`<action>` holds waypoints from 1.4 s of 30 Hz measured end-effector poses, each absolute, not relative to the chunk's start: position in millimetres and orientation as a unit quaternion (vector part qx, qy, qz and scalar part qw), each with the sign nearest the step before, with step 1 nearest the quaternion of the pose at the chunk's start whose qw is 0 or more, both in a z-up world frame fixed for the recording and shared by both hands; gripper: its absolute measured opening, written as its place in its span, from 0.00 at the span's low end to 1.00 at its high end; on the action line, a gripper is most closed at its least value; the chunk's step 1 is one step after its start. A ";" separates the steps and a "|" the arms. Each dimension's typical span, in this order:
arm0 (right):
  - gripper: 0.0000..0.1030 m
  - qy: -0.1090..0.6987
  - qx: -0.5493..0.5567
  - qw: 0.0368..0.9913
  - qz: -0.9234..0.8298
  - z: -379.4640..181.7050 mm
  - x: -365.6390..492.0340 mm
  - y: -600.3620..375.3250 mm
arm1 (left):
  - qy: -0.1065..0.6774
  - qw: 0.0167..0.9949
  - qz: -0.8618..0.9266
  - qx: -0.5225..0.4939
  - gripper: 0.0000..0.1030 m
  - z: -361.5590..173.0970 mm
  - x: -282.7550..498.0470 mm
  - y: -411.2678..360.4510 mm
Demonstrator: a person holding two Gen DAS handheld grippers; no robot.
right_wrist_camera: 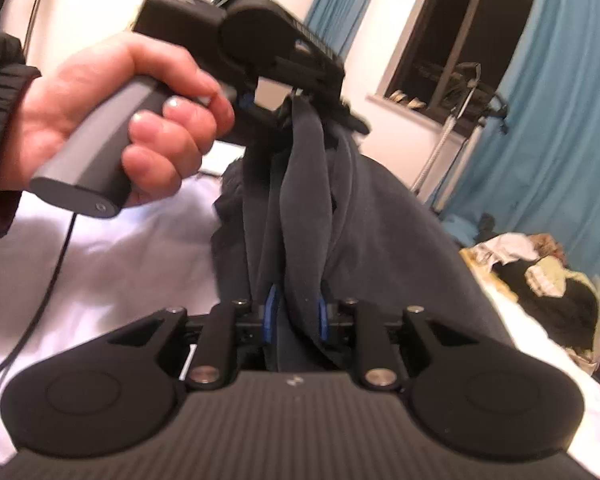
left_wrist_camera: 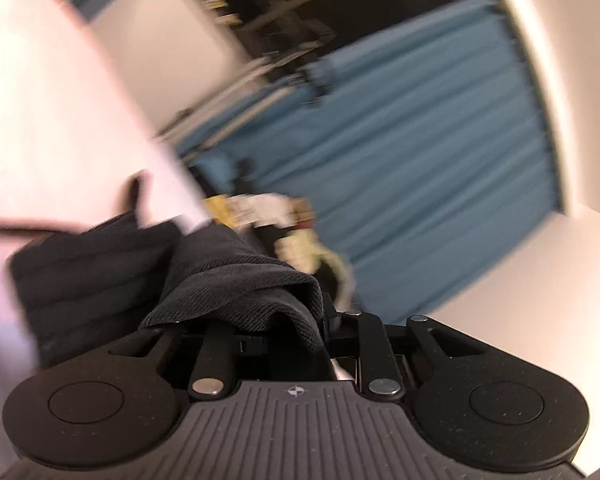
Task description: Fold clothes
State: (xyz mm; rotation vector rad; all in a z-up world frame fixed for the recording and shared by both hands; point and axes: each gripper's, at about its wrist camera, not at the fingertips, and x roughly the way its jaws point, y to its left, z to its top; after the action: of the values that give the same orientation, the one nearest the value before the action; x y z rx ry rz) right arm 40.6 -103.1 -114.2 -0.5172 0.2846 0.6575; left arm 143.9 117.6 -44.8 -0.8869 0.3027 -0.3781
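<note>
A dark grey garment (right_wrist_camera: pixel 380 240) hangs stretched between both grippers above a white bed sheet (right_wrist_camera: pixel 120 260). My right gripper (right_wrist_camera: pixel 296 312) is shut on one bunched edge, with cloth pressed between its blue pads (right_wrist_camera: pixel 270 306). Higher up, a person's hand (right_wrist_camera: pixel 100 92) holds my left gripper (right_wrist_camera: pixel 302 100), and folds of the garment hang straight down from its jaws. In the left wrist view the same dark garment (left_wrist_camera: pixel 240 280) lies draped over the left gripper's fingers and hides them.
A pile of mixed clothes (right_wrist_camera: pixel 540 280) lies on the bed at the right. Blue curtains (right_wrist_camera: pixel 560 120) and a dark window (right_wrist_camera: pixel 460 40) are behind it. A black cable (right_wrist_camera: pixel 40 312) trails over the sheet at the left. The left wrist view is blurred.
</note>
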 end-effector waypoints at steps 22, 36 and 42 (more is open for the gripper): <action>0.32 0.161 -0.261 0.892 0.333 -121.6 42.7 -92.8 | 0.208 0.906 -0.074 -0.360 0.26 -43.7 123.4 128.6; 0.46 0.156 -0.282 0.881 0.345 -126.6 39.9 -93.2 | 0.237 0.896 -0.064 -0.369 0.34 -51.3 133.5 138.6; 0.70 0.132 -0.318 0.883 0.319 -128.3 29.5 -90.7 | 0.245 0.888 -0.083 -0.381 0.85 -37.7 81.4 123.8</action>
State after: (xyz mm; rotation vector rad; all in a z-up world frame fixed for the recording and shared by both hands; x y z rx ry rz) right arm 29.5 -90.7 -128.3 -0.6627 0.2749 0.6641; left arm 81.4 123.8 -37.7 -0.7909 0.5091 -0.1730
